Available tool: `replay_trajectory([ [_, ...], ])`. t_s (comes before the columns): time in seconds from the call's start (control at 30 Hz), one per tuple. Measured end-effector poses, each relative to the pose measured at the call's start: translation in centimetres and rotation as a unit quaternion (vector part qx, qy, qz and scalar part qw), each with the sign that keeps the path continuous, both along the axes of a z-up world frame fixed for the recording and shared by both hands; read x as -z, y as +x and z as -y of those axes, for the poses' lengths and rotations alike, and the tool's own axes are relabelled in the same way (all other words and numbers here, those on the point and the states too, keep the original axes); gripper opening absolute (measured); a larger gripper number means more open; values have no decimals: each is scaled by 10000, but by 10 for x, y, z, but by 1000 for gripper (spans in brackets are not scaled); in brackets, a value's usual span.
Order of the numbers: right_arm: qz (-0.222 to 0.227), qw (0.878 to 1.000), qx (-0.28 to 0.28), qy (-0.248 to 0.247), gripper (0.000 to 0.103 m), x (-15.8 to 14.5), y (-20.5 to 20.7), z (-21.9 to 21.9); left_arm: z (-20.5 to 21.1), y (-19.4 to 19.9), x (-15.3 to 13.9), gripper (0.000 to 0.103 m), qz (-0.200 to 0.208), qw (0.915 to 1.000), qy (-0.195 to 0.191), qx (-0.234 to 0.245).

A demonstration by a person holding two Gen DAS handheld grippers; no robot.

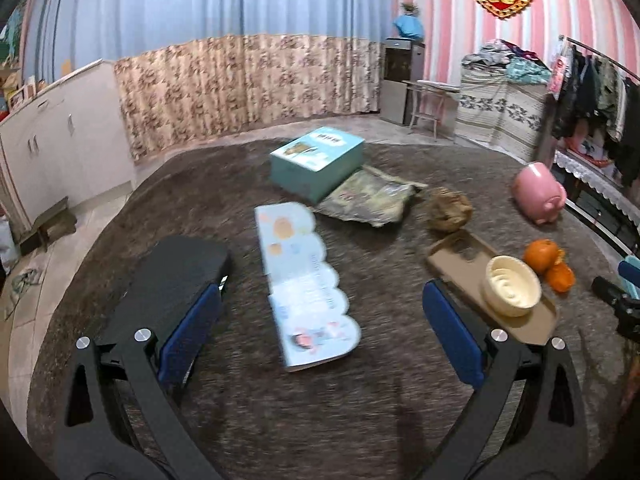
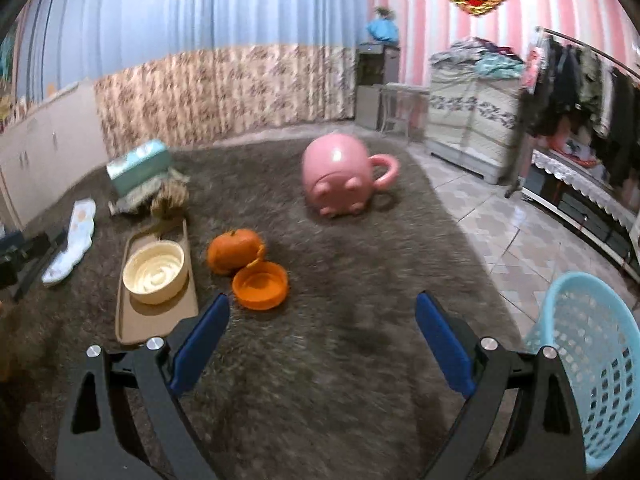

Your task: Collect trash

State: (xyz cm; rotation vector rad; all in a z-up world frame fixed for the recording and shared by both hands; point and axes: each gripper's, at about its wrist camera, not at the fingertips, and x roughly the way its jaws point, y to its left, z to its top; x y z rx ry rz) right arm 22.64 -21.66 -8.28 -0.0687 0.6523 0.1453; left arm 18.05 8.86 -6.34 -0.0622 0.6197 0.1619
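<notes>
Brown carpet (image 2: 340,280) is strewn with a scalloped card (image 1: 308,288) and crumpled wrapper (image 1: 370,200). Both the left gripper (image 1: 320,328) and right gripper (image 2: 322,340) are held wide apart, empty.

- I take the tray (image 2: 156,316) on the carpet (image 2: 340,360) as landmark: a bowl (image 2: 154,272) sits on it.
- Right of it: the peeled orange (image 2: 234,254), then the basket (image 2: 592,364).
- Behind it: a crumpled wad (image 1: 448,210).
- Left: a booklet (image 1: 306,292).
</notes>
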Motion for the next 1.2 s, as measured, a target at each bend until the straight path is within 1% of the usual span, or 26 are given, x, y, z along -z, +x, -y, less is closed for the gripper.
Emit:
replay_trajectory([
  [0.07,-198,9996,-163,-131,92,7,12,-10,-7,2,5,97,-42,10000,-53,-61],
  [0.13,-276,9990,-239,-260,91,13,20,-20,-15,3,9,97,-82,9997,-209,-89],
  [0.23,-370,9979,-416,-325,90,17,27,-31,-22,6,14,97,-152,9989,-403,-162],
  [0.27,-382,9976,-487,-317,86,17,29,-33,-23,8,15,97,-174,9988,-430,-183],
  [0.3,-428,9969,-591,-287,76,17,31,-36,-24,10,17,97,-223,9985,-452,-202],
  [0.33,-471,9964,-658,-258,70,18,32,-36,-24,13,18,97,-270,9984,-450,-215],
  [0.37,-511,9958,-724,-226,58,19,32,-37,-23,15,19,97,-314,9984,-423,-227],
  [0.4,-530,9953,-785,-191,50,19,33,-38,-21,18,20,97,-357,9984,-362,-242],
  [0.47,-490,9955,-792,-175,44,17,31,-37,-16,25,22,97,-477,9982,-254,-253],
  [0.5,-454,9959,-767,-157,40,16,29,-36,-13,31,26,97,-622,9976,-219,-207],
  [0.63,-349,9969,-703,9,40,9,22,-28,-9,42,40,97,-1075,9939,-168,-179],
  [0.73,-272,9976,-633,86,40,3,16,-20,-13,48,47,97,-1232,9916,-332,-184],
  [0.8,-225,9980,-593,52,40,0,11,-16,-16,50,49,97,-1241,9910,-445,-221],
  [0.83,-207,9981,-575,29,40,-1,10,-15,-15,50,48,96,-1219,9913,-438,-231],
  [0.93,-143,9988,-473,17,40,-5,1,-5,-8,49,48,87,-1182,9924,-278,-194],
  [1.0,-89,9992,-389,77,40,-10,-8,5,-2,47,47,75,-1160,9930,-189,-98],
  [1.03,-63,9993,-355,111,40,-13,-12,11,-2,46,47,72,-1155,9931,-169,-56],
  [1.1,20,9994,-297,177,40,-19,-21,21,3,44,46,58,-1155,9933,-104,23],
  [1.2,136,9995,-230,187,40,-26,-31,30,9,38,42,58,-1088,9940,-18,61],
])
